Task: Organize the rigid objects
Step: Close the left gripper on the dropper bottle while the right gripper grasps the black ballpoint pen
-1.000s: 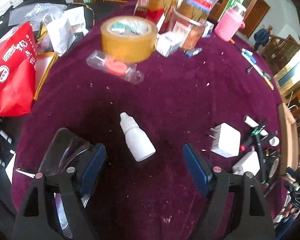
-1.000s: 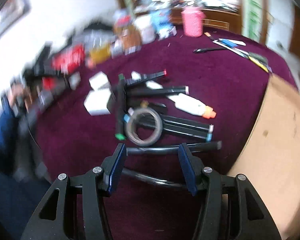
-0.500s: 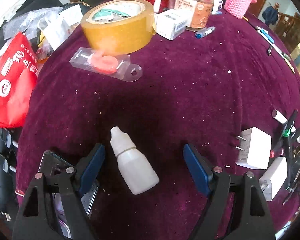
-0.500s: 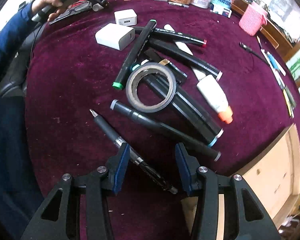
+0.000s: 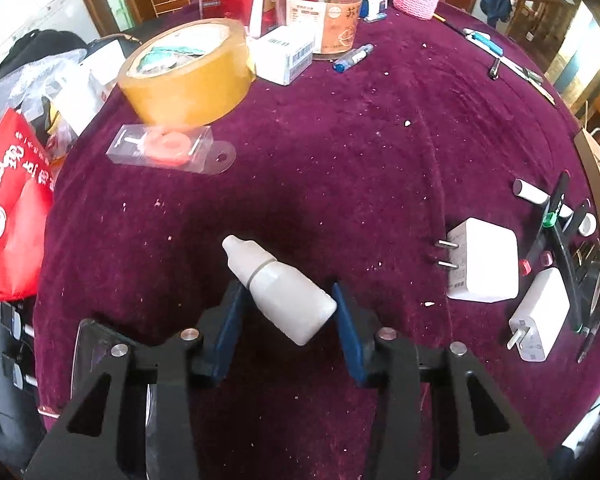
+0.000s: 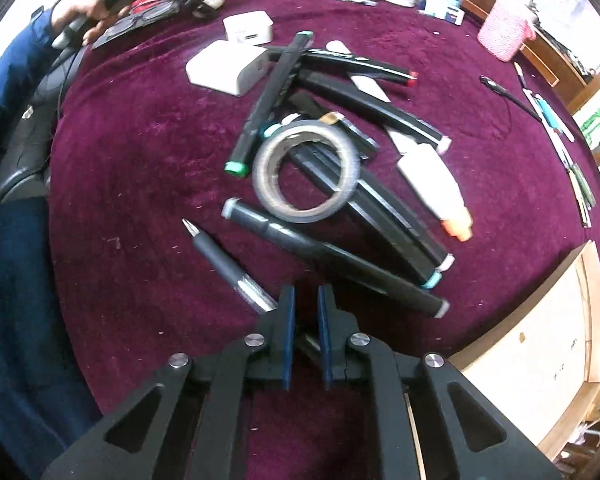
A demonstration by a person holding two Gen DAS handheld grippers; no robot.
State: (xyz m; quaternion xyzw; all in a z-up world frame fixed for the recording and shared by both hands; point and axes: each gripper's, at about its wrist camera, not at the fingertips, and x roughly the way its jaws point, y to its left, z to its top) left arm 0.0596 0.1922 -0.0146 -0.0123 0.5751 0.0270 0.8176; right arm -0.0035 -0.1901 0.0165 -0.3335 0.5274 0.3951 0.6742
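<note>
A white dropper bottle (image 5: 284,292) lies slanted on the purple tablecloth (image 5: 340,160). My left gripper (image 5: 288,304) points down over it. Its jaws are closing, and both blue pads touch the bottle's sides. In the right wrist view a dark pen (image 6: 224,264) with a silver barrel lies with its tip toward the upper left. My right gripper (image 6: 305,304) is shut on the pen's rear half. The pen's back end is partly hidden behind the pads.
Near the left gripper are a yellow tape roll (image 5: 184,80), a clear blister pack (image 5: 164,148), a red bag (image 5: 8,208) and two white chargers (image 5: 482,266). Ahead of the right gripper lie several black markers (image 6: 332,252), a grey tape roll (image 6: 306,170), a white tube (image 6: 432,184) and a wooden box (image 6: 540,344).
The left jaws have narrowed from wide apart onto the dropper bottle. The right jaws have come together on the pen, and the gripper has dropped lower.
</note>
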